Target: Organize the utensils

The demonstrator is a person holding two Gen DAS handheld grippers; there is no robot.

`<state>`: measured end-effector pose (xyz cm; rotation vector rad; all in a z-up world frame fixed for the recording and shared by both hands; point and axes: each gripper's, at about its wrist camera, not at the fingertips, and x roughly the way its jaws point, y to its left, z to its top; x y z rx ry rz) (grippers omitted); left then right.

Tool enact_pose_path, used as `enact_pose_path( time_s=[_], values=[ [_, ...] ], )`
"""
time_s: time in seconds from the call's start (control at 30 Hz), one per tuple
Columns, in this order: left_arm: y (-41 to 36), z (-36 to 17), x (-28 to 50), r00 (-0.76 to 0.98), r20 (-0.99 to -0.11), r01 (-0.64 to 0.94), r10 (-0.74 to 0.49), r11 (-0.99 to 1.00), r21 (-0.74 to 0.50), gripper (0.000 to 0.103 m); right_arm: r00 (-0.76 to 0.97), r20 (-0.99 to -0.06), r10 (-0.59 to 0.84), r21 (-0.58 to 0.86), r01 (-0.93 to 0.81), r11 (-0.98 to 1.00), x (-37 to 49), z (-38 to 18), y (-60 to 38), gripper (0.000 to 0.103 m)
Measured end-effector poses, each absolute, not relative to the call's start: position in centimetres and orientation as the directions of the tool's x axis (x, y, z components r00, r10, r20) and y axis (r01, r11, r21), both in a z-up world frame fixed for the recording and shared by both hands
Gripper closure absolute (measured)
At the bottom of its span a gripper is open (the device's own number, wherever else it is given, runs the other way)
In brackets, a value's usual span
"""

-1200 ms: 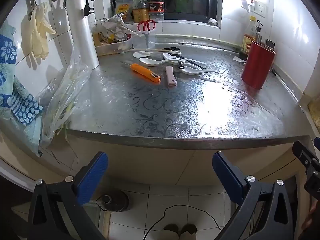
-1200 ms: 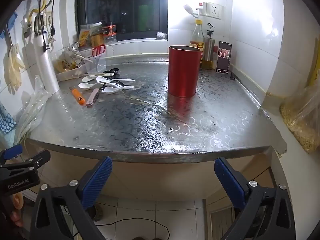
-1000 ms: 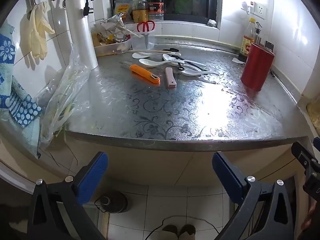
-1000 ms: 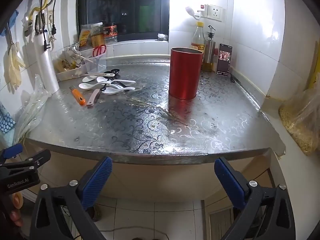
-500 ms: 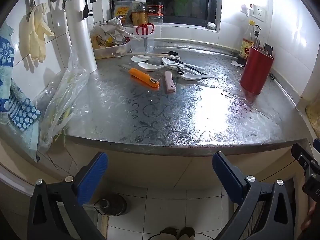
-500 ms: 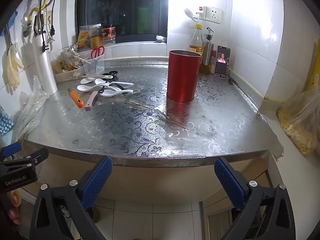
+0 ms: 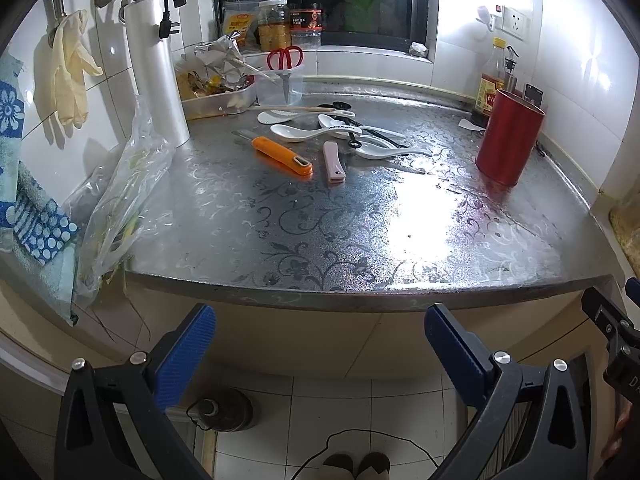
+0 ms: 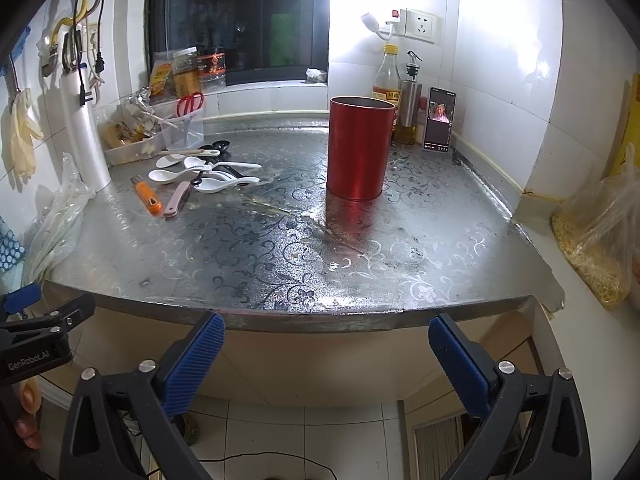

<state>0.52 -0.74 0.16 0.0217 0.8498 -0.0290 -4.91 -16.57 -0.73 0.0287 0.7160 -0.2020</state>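
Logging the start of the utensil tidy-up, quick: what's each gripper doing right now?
Left gripper: open, jaws wide apart, holding nothing.
Right gripper: open, jaws wide apart, holding nothing.

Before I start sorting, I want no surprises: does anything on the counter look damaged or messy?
Yes. The patterned counter film is torn and wrinkled left of the red canister, with crumbs nearby. The spoons lie in a crossed jumble.
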Motion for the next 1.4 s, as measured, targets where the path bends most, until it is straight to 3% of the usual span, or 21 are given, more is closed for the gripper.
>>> enact_pose_path(
  time_s=[1.4],
  values=[
    [0.2, 1.8, 0.5, 0.675, -0.738, 0.002, 0.003, 1.000, 0.006, 0.000, 0.758, -0.634, -0.150, -0.031, 0.169, 0.985, -4.5, 0.2, -16.5, 0.000]
  ],
)
